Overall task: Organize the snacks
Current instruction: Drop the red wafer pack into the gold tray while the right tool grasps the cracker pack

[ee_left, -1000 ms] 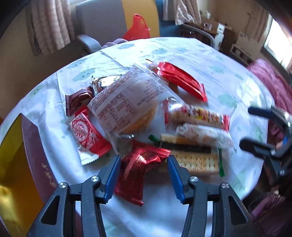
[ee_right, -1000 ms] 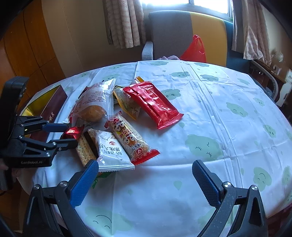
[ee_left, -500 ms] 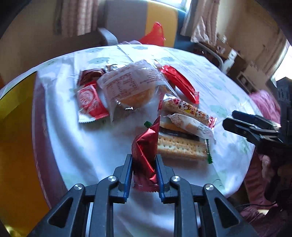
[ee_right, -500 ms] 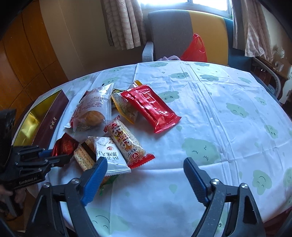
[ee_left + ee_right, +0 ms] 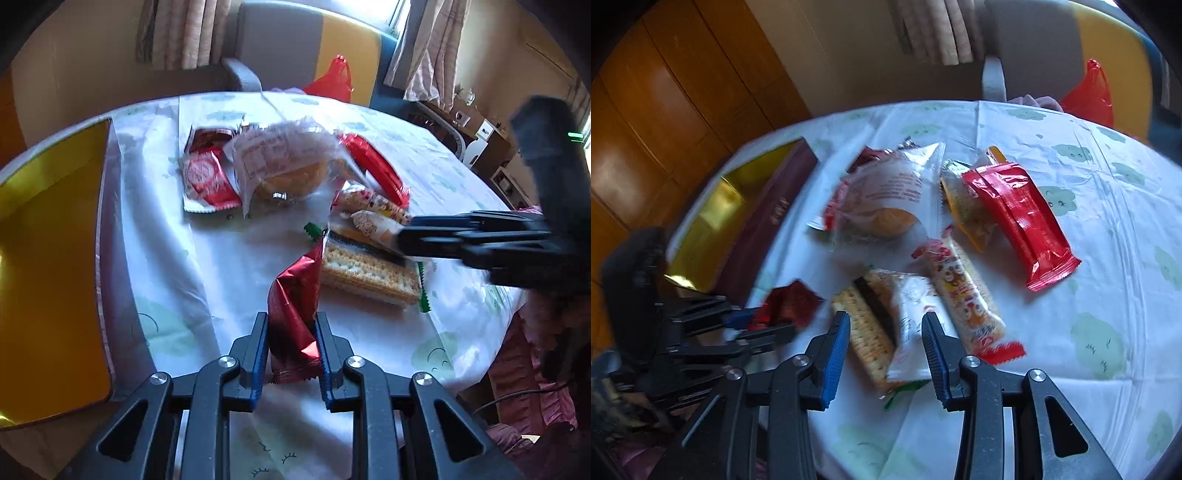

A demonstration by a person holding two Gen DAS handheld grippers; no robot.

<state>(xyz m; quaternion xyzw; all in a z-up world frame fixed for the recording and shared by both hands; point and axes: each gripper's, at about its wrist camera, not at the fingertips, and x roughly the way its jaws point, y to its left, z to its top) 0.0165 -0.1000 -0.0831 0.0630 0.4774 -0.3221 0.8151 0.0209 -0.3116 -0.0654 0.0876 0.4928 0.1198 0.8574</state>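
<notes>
blurred: right claw (image 5: 402, 242) | cut off: gold box (image 5: 48, 258) | half-hidden: cracker pack (image 5: 866, 332)

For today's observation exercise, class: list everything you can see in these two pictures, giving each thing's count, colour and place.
Crinkled dark red foil packet: one, red, clamped in the left claw.
Clear-wrapped cracker sandwich pack: one, tan, between the right claw's fingers.
White snack sachet: one, white, lying on the crackers.
Printed rice-cracker stick: one, red and yellow, right of the sachet.
Long glossy red pouch: one, red, far right.
Clear bag with a round cake: one, mid-pile.
Red and white wafer packet: one, left of the cake.
Gold-lined maroon box: one, table's left edge.
Cloud-print tablecloth: one, white.
Left claw: shut.
Right claw: has just been closing.
</notes>
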